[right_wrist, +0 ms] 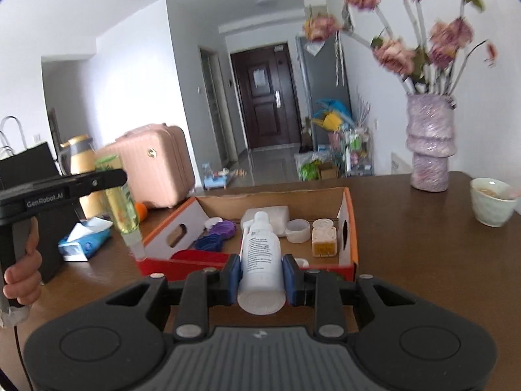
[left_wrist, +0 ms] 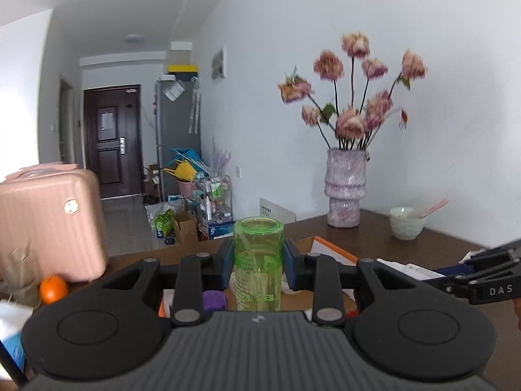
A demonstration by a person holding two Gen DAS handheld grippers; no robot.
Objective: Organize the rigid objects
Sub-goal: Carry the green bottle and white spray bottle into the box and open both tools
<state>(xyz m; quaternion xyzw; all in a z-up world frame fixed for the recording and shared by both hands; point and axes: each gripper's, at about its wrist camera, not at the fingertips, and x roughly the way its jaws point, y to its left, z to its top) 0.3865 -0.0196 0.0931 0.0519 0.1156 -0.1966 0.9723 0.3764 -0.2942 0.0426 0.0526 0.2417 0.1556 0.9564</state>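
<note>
Upright between the left tongs [left_wrist: 259, 265], a green bottle [left_wrist: 258, 260] is clamped above the box [right_wrist: 348, 224] on the desk [right_wrist: 423, 244]. Right tongs [right_wrist: 260, 275] grip a white bottle [right_wrist: 262, 260], nozzle forward, at the box's near wall, bare desk to its right.

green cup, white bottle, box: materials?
Green cup: clear glossy plastic, likely; see-through, printed marks. White bottle: opaque plastic, smooth, by its look. Box: cardboard, brown inside, orange edges, cut handle holes.
</note>
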